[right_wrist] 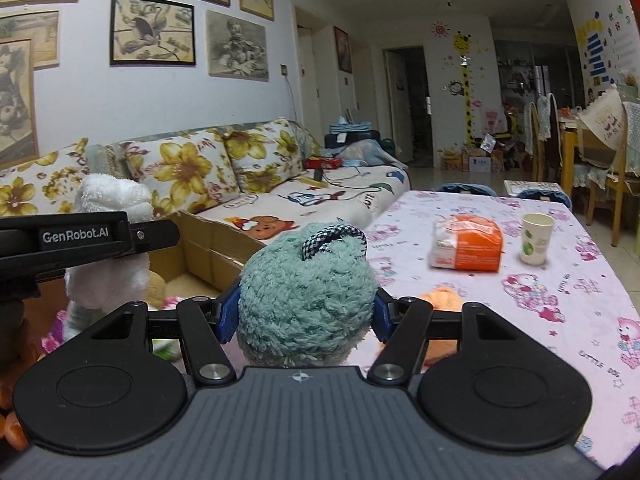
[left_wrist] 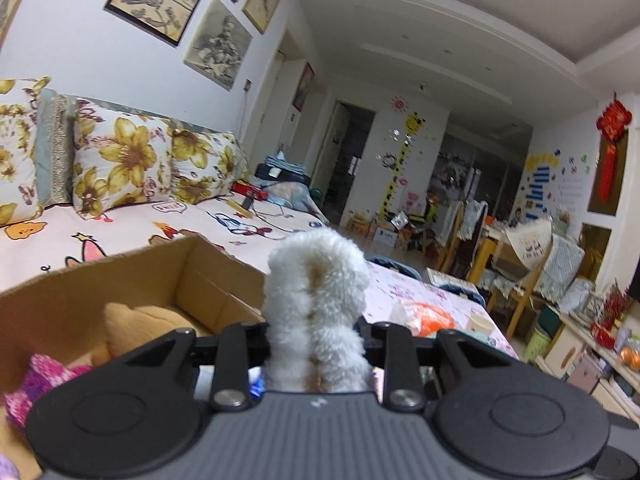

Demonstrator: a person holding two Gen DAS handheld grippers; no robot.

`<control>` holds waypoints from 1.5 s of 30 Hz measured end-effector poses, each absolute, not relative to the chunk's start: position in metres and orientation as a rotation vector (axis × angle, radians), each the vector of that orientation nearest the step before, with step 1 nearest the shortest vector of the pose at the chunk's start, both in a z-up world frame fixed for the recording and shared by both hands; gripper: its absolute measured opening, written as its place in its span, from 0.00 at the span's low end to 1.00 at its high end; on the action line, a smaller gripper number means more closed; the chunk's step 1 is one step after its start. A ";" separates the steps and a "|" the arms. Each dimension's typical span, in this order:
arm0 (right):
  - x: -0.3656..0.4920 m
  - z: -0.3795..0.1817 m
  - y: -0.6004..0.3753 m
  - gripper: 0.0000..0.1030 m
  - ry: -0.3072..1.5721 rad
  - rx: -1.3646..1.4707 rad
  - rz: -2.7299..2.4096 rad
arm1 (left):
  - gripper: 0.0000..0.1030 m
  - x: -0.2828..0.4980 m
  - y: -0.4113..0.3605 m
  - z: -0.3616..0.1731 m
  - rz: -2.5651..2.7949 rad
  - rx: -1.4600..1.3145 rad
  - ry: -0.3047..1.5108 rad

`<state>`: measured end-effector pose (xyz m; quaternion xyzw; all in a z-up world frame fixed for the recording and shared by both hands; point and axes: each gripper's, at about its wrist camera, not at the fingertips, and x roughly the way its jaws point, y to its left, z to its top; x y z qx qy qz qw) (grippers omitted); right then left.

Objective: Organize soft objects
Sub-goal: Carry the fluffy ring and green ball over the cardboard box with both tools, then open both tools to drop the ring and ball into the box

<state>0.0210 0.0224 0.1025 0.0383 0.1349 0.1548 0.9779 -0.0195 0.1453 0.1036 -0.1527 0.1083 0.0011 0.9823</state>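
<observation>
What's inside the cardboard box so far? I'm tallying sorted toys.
In the cardboard box: a tan plush and a pink knitted item. The left gripper and its white plush toy cover the rest.

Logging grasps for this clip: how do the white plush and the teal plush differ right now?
The white plush is tall and narrow with a brown patch; the teal plush is round with a checkered loop on top. The white one sits in the left tool beside the cardboard box; the teal one sits in the right tool over the table. Both are fluffy and gripped.
</observation>
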 end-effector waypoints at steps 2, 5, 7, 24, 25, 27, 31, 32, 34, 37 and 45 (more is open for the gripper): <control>0.025 0.103 0.025 0.76 0.276 0.085 0.329 | 0.28 -0.020 0.152 0.105 0.021 -0.328 0.213; 0.030 0.105 0.032 0.76 0.278 0.081 0.355 | 0.28 -0.021 0.164 0.107 0.057 -0.359 0.203; 0.035 0.107 0.036 0.76 0.284 0.087 0.367 | 0.28 -0.021 0.172 0.107 0.083 -0.379 0.198; 0.048 0.101 0.065 0.83 0.336 0.049 0.446 | 0.30 0.000 0.210 0.095 0.221 -0.445 0.300; 0.047 0.101 0.065 0.94 0.338 0.046 0.447 | 0.32 0.002 0.210 0.094 0.218 -0.444 0.312; 0.045 0.103 0.065 0.98 0.333 0.049 0.447 | 0.39 0.007 0.214 0.092 0.212 -0.447 0.337; 0.033 0.111 0.056 0.98 0.317 0.056 0.426 | 0.59 0.008 0.215 0.093 0.200 -0.455 0.339; 0.028 0.113 0.052 0.98 0.311 0.061 0.419 | 0.62 0.006 0.215 0.094 0.198 -0.450 0.330; 0.021 0.117 0.046 0.99 0.295 0.066 0.399 | 0.67 0.003 0.211 0.098 0.194 -0.424 0.303; 0.010 0.119 0.037 0.99 0.279 0.075 0.362 | 0.70 0.001 0.206 0.101 0.190 -0.393 0.281; -0.008 0.119 0.020 1.00 0.254 0.064 0.296 | 0.78 -0.002 0.202 0.105 0.158 -0.380 0.248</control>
